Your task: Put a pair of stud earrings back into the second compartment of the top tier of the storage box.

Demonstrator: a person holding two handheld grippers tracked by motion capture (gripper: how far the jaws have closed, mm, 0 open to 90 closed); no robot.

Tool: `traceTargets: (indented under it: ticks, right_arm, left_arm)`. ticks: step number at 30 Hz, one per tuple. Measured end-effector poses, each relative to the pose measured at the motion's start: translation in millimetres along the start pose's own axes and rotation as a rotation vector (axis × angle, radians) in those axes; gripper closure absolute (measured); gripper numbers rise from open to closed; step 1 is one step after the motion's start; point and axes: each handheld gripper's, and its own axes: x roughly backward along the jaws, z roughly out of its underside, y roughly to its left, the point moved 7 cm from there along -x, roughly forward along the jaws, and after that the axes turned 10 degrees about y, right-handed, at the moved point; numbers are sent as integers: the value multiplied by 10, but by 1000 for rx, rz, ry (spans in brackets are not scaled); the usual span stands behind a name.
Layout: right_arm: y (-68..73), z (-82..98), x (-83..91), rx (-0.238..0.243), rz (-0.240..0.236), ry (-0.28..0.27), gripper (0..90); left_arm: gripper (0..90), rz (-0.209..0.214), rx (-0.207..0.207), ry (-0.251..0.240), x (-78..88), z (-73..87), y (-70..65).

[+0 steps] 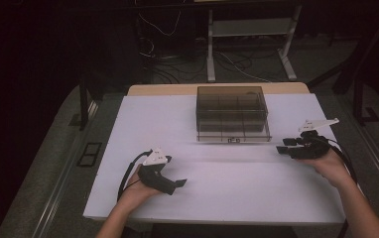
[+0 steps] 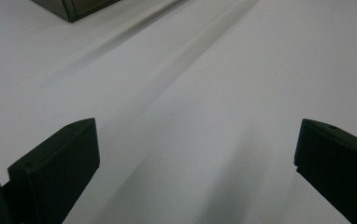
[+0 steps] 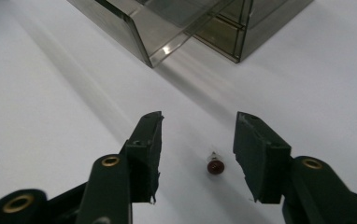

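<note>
My right gripper, jaws spread, straddles without touching a small bulb lying flat, its long axis pointing toward the far box.

My left gripper rests spread wide.

You are working in a laboratory-type recording room; ahead of your jaws, a white-topped table carries a smoked compartment box; beyond it, loose cables cross a grey floor beside a metal stand; surroundings are dark.
</note>
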Motion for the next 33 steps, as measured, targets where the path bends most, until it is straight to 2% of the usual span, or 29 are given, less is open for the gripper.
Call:
traceTargets:
  ticks: [21, 26, 33]
  right_arm:
    - [-124, 145, -191, 3, 11, 60, 649]
    - [-109, 166, -240, 20, 16, 85, 666]
    - [-107, 169, -253, 42, 34, 88, 702]
  left_arm:
    - [0, 2, -1, 5, -8, 5, -2]
    - [0, 1, -4, 6, -8, 5, 0]
    - [0, 1, -6, 7, -10, 6, -1]
